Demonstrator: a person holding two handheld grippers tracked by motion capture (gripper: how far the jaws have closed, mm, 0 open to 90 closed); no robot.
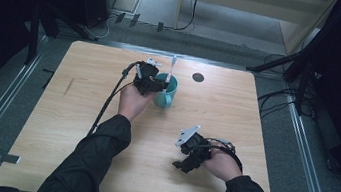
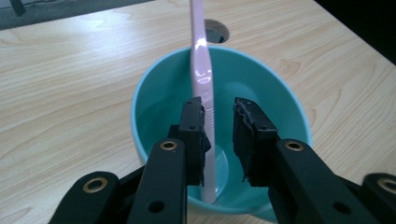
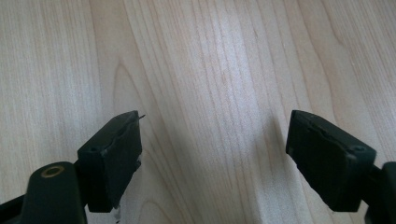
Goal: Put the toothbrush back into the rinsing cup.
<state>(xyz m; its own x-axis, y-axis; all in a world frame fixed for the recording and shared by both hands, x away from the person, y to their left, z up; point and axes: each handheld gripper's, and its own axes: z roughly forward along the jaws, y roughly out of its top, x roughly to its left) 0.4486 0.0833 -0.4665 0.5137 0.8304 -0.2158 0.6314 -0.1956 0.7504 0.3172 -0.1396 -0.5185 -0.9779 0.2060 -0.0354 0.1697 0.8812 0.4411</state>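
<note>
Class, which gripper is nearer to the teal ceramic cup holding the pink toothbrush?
Left. The left gripper is over the teal ceramic cup, jaws around the pink toothbrush; the right gripper rests well away.

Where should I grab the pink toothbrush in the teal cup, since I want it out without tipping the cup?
Probably the bare handle of the toothbrush above the rim of the cup, from above. It leans against the far wall, its upper length standing clear, so jaws closing across its narrow sides could lift it straight up without touching the cup.
</note>
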